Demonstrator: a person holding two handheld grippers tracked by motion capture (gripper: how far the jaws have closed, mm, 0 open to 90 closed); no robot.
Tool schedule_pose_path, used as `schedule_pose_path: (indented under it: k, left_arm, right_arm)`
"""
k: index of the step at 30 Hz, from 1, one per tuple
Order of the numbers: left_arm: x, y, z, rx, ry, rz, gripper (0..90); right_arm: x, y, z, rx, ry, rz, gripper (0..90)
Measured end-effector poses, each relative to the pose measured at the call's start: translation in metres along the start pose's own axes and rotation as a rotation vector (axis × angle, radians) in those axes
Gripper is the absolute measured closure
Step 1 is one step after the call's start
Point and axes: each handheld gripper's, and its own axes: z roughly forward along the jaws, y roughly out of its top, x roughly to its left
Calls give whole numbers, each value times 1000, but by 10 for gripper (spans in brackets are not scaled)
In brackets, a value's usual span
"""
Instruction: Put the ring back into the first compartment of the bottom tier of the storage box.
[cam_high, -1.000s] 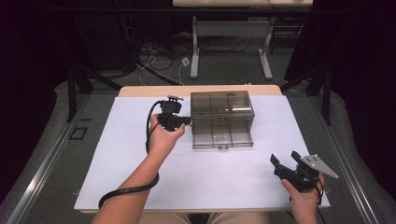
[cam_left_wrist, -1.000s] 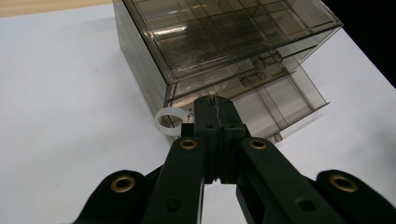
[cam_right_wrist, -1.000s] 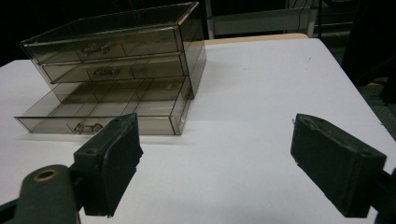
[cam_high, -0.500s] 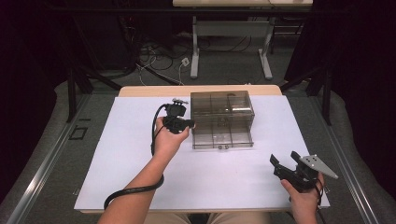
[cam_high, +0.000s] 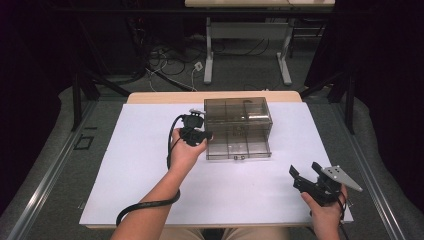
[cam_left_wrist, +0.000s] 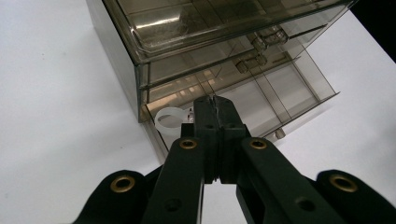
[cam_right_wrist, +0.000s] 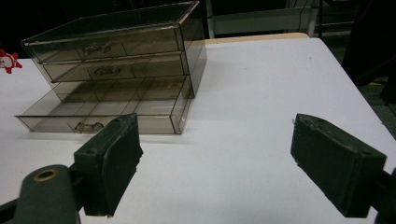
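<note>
Bottom drawer (cam_high: 240, 149) pulled out; left tongs (cam_left_wrist: 215, 108) clamped on small white ring (cam_left_wrist: 169, 119) over it, unreleased; right tongs (cam_right_wrist: 215, 163) wide open, empty.

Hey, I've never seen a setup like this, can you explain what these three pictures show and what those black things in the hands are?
A person sits at a table covered in white and holds a black two-jaw grasping tool in each hand. One picture comes from a camera above the table; the other two come from small cameras riding on each tool, looking along its jaws. On the table stands a smoky clear drawer box with three drawers; its bottom drawer is pulled out. The left tool is shut, its tips at the corner of that open drawer, with a small white ring right beside them; whether the ring is pinched is hard to tell. The right tool waits open near the table's front right corner, holding nothing.
</note>
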Motion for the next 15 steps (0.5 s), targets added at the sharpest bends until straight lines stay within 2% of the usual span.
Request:
schedule_pose_path:
  k: [1,10,15]
  left_arm:
    - [-1,-1,3,3,-3,-12,900]
    - [-1,-8,14,14,-6,-10,900]
    - [3,-12,18,17,-10,-37,900]
  right_arm:
    - [0,0,0,1,3,5,155]
    - [0,0,1,2,4,5,154]
    - [0,0,1,7,8,6,155]
